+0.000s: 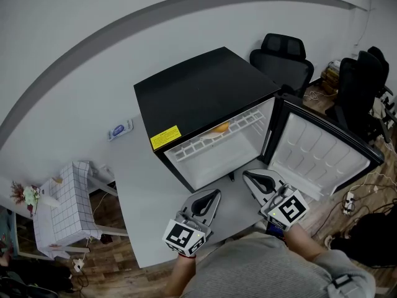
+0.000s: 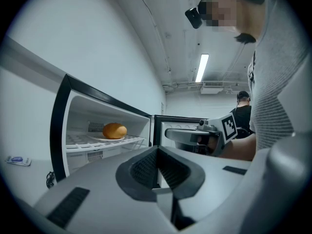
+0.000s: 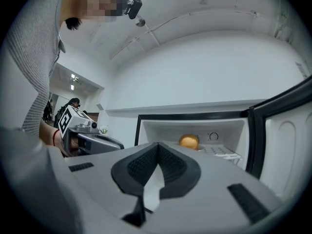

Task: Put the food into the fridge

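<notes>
Looks matt black on the fridge [image 1: 198, 89] casing, smooth white plastic inside and on the door [image 1: 322, 151]. Glossy golden crust on the bun [image 2: 114, 130]. Matt grey plastic on the left gripper [image 1: 214, 196] and right gripper [image 1: 251, 176], ribbed black pads [image 2: 144, 168]. Smooth grey table [image 1: 139, 191].

Grey desk [image 1: 139, 185] against a pale wall, with a blue-and-white packet [image 1: 119, 130] near its rear edge. A black office chair [image 1: 282, 58] and a second chair [image 1: 363, 73] stand behind at right. At left is a small table with checked cloth [image 1: 62, 203] and flowers [image 1: 28, 195]. A power strip [image 1: 349, 198] lies on the wooden floor.
</notes>
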Action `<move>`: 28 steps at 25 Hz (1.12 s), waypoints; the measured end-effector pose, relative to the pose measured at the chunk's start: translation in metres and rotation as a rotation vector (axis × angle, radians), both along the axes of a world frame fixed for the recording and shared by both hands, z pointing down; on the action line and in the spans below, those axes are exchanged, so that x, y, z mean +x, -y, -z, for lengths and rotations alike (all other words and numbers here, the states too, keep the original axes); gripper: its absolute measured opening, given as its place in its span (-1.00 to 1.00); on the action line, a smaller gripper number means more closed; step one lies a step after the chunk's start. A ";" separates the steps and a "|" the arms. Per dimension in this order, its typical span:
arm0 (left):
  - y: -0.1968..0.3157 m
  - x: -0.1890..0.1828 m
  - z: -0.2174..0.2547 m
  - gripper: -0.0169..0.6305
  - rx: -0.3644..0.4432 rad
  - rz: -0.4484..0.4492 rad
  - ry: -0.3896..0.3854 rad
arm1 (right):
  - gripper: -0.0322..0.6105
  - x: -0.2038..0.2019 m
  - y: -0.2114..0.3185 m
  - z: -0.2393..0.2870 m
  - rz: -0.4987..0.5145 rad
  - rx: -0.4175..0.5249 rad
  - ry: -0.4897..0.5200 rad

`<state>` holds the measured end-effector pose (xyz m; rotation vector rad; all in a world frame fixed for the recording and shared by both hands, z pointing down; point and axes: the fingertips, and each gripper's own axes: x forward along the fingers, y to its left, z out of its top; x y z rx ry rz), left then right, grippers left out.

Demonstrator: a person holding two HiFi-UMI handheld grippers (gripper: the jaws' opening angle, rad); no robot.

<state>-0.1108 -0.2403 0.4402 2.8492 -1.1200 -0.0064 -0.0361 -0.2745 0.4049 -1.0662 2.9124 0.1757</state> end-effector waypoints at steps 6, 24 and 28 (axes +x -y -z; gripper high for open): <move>0.001 -0.001 0.000 -0.91 0.003 0.002 -0.003 | -0.86 -0.001 0.001 -0.005 -0.009 -0.004 -0.023; 0.002 -0.002 0.000 -0.91 0.003 -0.004 -0.007 | -0.86 -0.005 0.005 -0.005 -0.013 -0.010 -0.027; 0.002 -0.003 0.000 -0.91 0.001 -0.004 -0.007 | -0.86 -0.006 0.005 -0.005 -0.013 -0.009 -0.026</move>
